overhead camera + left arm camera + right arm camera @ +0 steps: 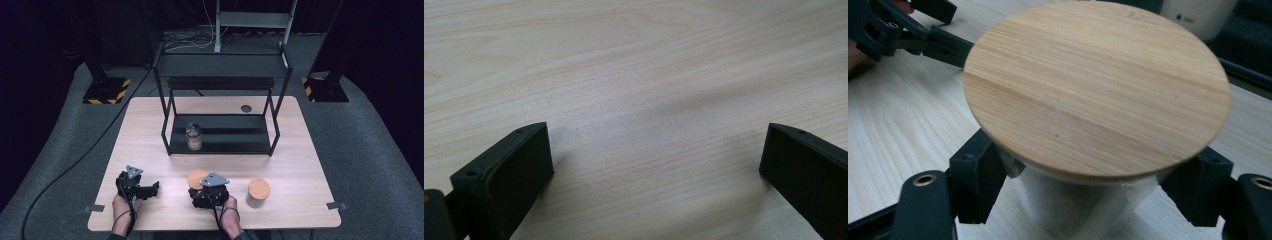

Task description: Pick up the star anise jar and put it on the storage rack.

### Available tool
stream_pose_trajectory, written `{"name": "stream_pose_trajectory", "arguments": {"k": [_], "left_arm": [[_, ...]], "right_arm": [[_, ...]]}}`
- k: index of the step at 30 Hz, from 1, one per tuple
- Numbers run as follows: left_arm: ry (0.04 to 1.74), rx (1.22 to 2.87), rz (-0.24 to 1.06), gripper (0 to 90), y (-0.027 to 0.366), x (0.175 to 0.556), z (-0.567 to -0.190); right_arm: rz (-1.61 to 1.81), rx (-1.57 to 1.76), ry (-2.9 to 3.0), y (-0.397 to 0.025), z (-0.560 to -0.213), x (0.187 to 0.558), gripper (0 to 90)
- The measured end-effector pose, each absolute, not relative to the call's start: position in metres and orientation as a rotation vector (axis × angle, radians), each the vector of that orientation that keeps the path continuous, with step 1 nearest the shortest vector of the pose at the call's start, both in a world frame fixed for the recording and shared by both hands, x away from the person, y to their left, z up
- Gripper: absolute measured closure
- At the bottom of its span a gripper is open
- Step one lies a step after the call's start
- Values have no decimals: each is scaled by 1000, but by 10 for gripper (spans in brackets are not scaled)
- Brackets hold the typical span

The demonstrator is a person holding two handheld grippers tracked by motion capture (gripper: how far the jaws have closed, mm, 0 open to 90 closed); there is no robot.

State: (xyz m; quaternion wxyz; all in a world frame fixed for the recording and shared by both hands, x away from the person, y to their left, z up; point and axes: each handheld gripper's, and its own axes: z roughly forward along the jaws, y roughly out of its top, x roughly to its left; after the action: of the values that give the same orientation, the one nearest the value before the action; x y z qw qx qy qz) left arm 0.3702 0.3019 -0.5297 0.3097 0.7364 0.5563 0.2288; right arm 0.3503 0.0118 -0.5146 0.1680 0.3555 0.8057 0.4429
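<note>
Right gripper, low at table front centre, fingers pinching the wood-lidded jar. Left gripper beside it, pointing toward the jar, fingers spread wide over bare wood.

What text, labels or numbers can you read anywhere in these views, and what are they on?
Small dark print on the white container at the top edge of the right gripper view: too blurred to read for certain.
Clear glass jar on the black metal shelf rack: no legible label.
Wooden-lidded white jar between the right gripper jaws: no text.
Black-and-yellow striped stand bases: warning stripes, no words.
</note>
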Motion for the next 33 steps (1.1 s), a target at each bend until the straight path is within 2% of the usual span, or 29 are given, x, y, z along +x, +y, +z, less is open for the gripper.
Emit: {"name": "stream_pose_trajectory", "arguments": {"k": [33], "left_arm": [[1469,1948,604,2,302,370,-530]], "right_arm": [[1248,916,2291,-17,-453,341,249]]}}
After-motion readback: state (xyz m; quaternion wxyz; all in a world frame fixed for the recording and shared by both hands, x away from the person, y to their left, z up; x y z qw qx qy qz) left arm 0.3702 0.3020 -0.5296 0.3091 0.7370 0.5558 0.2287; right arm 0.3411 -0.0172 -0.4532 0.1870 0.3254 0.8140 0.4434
